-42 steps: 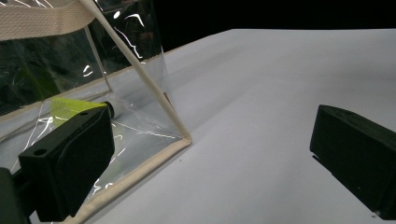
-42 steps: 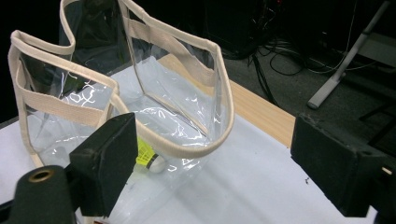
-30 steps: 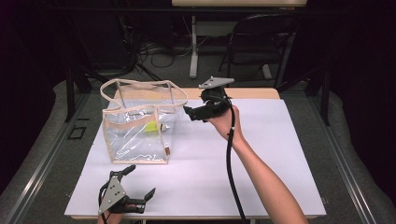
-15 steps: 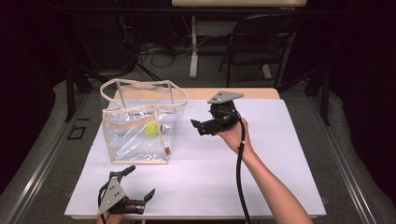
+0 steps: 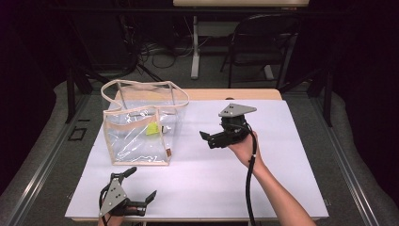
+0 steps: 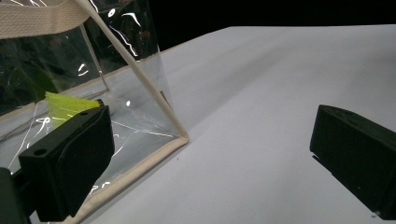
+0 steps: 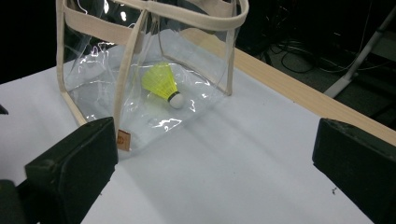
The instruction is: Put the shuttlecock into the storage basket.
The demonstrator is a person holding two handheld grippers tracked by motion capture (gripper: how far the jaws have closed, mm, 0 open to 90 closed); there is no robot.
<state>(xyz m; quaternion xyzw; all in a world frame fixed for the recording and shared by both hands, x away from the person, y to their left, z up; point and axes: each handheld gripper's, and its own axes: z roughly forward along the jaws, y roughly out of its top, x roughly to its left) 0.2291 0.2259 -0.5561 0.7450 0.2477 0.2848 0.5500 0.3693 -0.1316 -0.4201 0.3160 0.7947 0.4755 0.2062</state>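
Observation:
A clear plastic tote bag (image 5: 141,163) with beige trim stands upright on the left of the white table. Inside it, on the bottom, lies a yellow shuttlecock (image 5: 153,128) with a white cork, also visible through the bag wall in the right gripper view (image 7: 163,84). My right gripper (image 5: 209,139) is held above the table's middle, right of the bag and pointing at it. Its jaws have just been opening and have nothing between them. My left gripper (image 5: 141,183) rests at the front edge, just before the bag's front corner (image 6: 140,163), open and empty.
The white table top (image 5: 291,160) has free room on its right half and in front of the bag. A wooden strip (image 5: 235,94) runs along the far edge. Beyond it stand a black chair (image 5: 263,42) and floor cables.
The right gripper has drawn away from the bag's opening, to the right, lower and nearer the person. The left gripper has stayed put.

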